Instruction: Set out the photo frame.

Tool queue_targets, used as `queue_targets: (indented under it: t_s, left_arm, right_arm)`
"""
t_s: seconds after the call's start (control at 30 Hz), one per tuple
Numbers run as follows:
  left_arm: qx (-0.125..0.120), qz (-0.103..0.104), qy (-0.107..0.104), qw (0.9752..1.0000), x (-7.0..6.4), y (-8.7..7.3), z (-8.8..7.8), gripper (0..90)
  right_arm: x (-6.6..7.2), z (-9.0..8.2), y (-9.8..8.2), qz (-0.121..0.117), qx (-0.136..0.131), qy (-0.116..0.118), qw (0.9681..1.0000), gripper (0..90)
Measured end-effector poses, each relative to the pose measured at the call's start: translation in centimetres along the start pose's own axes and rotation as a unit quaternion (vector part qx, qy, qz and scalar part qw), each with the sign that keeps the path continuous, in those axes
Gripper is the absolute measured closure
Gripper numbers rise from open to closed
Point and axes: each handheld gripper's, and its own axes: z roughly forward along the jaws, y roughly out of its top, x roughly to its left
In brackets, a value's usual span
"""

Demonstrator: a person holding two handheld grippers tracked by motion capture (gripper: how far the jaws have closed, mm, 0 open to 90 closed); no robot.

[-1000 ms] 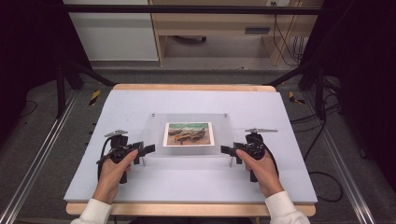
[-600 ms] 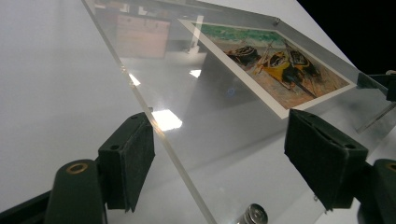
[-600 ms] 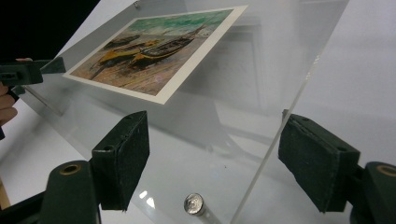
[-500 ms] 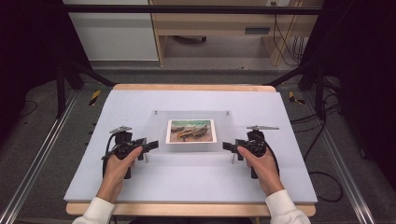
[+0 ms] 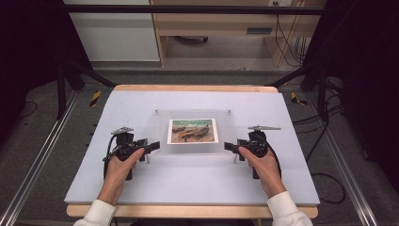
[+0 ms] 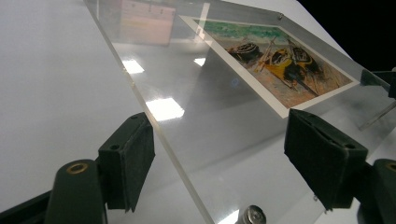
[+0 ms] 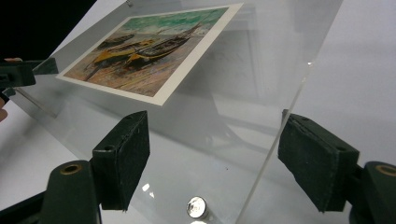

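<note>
A clear acrylic frame (image 5: 195, 132) holding a painted print of beached boats (image 5: 193, 130) lies at the centre of the high view on a pale table (image 5: 188, 179), with metal studs at its corners. The left gripper (image 5: 149, 146) sits at the frame's left edge and the right gripper (image 5: 229, 147) at its right edge. Both have their jaws spread wide, each straddling its edge of the frame without pinching it.

White sleeves (image 5: 96, 213); black grippers with padded fingers (image 6: 128, 158).
</note>
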Motion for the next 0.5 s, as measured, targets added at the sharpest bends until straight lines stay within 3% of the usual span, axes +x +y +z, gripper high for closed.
queue_targets:
  t_s: [0.5]
  left_arm:
    - [-0.01,0.018,0.019,0.9996,-0.65,0.18,-0.09,25.2]
  right_arm:
    - [0.25,-0.4,0.0,-0.015,-0.011,-0.009,0.9998,29.2]
